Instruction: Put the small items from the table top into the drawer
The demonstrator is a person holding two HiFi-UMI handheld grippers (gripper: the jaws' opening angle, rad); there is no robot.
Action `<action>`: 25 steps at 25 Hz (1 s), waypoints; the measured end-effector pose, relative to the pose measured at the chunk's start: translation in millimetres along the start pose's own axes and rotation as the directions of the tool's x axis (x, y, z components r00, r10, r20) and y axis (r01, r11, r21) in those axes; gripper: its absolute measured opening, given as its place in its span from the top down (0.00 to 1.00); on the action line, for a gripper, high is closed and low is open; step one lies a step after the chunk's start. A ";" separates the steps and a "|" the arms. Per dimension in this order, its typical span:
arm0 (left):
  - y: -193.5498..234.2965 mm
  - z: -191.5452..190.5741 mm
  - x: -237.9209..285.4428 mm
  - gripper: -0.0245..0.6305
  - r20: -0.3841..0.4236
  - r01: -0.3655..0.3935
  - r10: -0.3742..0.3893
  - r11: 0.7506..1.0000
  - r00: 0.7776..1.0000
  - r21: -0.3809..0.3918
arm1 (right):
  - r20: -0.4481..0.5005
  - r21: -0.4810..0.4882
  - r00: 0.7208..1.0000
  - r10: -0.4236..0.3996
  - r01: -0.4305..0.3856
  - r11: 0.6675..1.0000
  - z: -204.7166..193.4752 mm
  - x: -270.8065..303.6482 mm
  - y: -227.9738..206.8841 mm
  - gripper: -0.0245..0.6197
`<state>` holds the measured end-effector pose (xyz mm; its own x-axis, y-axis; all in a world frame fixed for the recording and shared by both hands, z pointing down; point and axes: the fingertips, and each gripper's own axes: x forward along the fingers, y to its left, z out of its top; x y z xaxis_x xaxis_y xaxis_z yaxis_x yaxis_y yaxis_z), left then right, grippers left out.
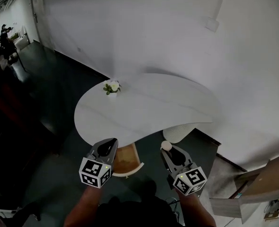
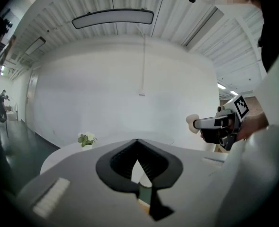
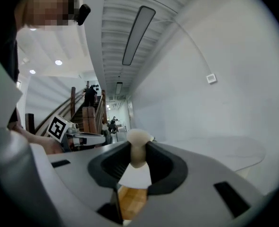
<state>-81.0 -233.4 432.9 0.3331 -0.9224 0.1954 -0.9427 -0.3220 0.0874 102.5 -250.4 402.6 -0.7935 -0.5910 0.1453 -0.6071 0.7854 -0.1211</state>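
Tongs at left (image 2: pixel 137 142) together, empty; right tongs (image 3: pixel 138 148) clamp cream knob (image 3: pixel 138 137) — wooden piece (image 1: pixel 125 162) half-hidden under table (image 1: pixel 177 103).

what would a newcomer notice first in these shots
The big white curved table fills the middle of the head view, with a small flower pot near its far left edge. Nearer, the right gripper is clamped on a cream mushroom-shaped piece, while the left gripper is shut with nothing in it.
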 end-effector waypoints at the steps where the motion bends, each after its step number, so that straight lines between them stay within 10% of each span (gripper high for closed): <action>1: -8.3 2.1 11.7 0.96 -0.001 -0.015 0.015 1.000 1.000 -0.002 | -0.007 -0.016 1.000 0.021 -0.022 1.000 1.4 1.1 -12.7 0.81; 13: -42.1 -9.0 52.6 0.96 -0.075 -0.257 0.252 0.963 0.965 -0.076 | -0.089 0.008 0.948 0.307 -0.307 0.952 -14.8 18.5 -76.9 0.81; 25: -35.9 -44.3 -35.4 0.96 -0.087 -0.388 0.379 0.910 0.921 -0.147 | -0.133 0.008 0.889 0.438 -0.441 0.897 -31.2 29.2 -4.8 0.81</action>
<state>-58.2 -179.8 466.1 -0.0487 -0.9534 0.2978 -0.9845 0.0961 0.1468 83.6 -265.7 438.1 -0.9659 -0.1565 0.2062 -0.1948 0.9640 -0.1809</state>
